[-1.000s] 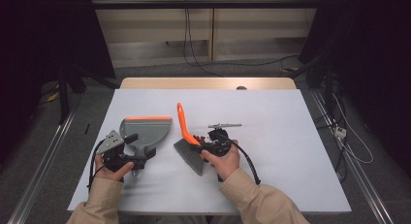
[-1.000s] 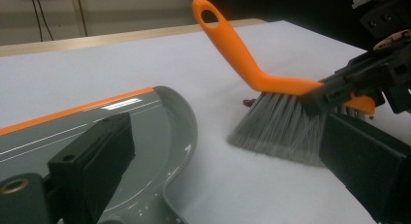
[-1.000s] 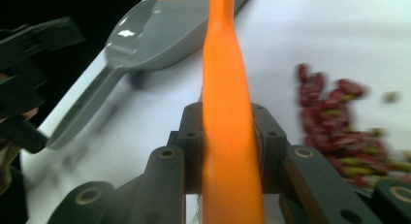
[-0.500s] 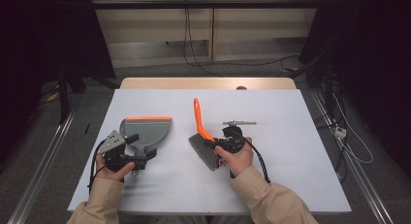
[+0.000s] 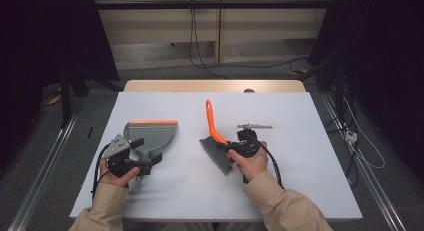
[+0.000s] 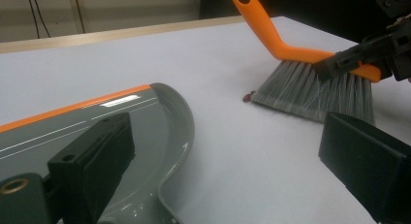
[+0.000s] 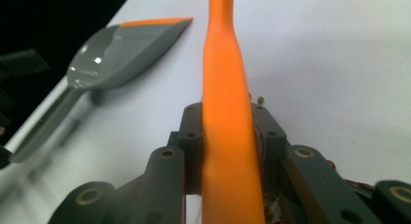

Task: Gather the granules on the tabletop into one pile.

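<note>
While my right gripper [image 5: 235, 150] clamps the orange back of the brush [image 5: 216, 141], my left gripper [image 5: 142, 158] rests at the near end of the dustpan [image 5: 150, 135]. High view: the brush stands near the middle of the white table [image 5: 300, 161], its grey bristles down on the surface and its orange handle slanting up and away from me. The dustpan lies flat to the left of the brush and apart from it, with its orange lip on the far edge. A small metal tool [image 5: 254, 126] lies on the table just beyond my right hand [image 5: 252, 161].

Left gripper view: my two black jaws stand wide apart and hold nothing; one hangs over the grey pan of the dustpan [image 6: 145, 122], the other over bare table. The brush [image 6: 315, 88] is ahead at the right, bristle tips touching the table, and a small dark red crumb [image 6: 248, 96] lies just beside the bristle edge. The right gripper [image 6: 339, 64] pinches the brush there.

Right gripper view: my jaws are closed on the orange handle [image 7: 225, 117], one pad on each side. The dustpan [image 7: 121, 52] lies far to the left, its handle pointing toward the near edge. A few small crumbs [image 7: 260, 99] lie on the table just past the jaws.
</note>
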`<state>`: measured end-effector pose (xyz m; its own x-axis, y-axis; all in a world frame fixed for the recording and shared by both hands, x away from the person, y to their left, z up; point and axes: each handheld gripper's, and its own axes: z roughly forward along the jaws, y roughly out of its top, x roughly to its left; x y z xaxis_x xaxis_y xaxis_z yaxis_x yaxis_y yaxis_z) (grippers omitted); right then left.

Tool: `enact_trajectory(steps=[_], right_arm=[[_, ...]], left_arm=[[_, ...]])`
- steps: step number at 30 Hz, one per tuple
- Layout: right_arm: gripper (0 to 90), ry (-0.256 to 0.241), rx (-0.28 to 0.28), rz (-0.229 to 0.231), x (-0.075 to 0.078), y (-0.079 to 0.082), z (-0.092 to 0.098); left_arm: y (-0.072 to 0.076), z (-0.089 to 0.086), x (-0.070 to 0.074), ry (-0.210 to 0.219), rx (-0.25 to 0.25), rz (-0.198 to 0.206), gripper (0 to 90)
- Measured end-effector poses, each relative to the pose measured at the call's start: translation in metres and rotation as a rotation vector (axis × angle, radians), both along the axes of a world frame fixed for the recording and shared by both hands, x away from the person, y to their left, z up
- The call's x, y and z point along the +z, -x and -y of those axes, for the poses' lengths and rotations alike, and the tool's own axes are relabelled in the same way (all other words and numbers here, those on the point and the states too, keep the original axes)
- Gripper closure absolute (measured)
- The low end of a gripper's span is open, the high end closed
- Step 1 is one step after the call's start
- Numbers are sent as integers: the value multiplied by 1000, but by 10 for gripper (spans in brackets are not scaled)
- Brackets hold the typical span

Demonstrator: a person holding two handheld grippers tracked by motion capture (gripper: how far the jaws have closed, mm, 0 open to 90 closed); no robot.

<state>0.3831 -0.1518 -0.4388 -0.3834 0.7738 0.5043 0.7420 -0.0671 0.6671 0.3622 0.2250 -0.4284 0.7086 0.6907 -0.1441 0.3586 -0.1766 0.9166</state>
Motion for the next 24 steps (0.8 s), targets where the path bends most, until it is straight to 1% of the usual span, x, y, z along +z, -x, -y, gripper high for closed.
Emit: enact_trajectory(steps=[1,2,4,6,9,12,13,15,18,20,21,23,24], right_arm=[[714,-4,-1,7,2,-1,1],[714,-19,-3,18,5,-2,1],[714,-62,-13,31,11,-5,1],[714,-75,-16,39,16,-9,-1],[714,-78,-20,41,19,-19,-9],[714,-78,-30,22,16,-30,-18],[714,-82,-32,6,14,-34,-23],[714,-71,-39,-3,10,-40,-32],[714,-83,-45,-21,4,-48,-45],[714,-63,-49,-39,0,-52,-52],[714,-50,-51,-54,-3,-53,-54],[713,-14,-71,-62,-5,-54,-52],[713,-32,-84,-85,-7,-54,-48]], left_arm=[[0,0,0,0,1,0,56],[-1,1,0,5,1,1,56],[-1,1,-1,8,3,-3,56],[-1,1,-1,7,4,-4,56],[-2,0,-1,7,3,-6,56],[-2,0,-1,6,0,-6,56],[-2,0,-1,6,-1,-6,56],[-2,0,-1,5,0,-6,56],[-2,-1,-1,6,1,-7,56],[-2,-1,-1,8,2,-6,56],[-2,-2,-1,7,3,-5,56],[-2,-2,-1,5,3,-2,56],[-2,-2,-1,6,3,-3,56]])
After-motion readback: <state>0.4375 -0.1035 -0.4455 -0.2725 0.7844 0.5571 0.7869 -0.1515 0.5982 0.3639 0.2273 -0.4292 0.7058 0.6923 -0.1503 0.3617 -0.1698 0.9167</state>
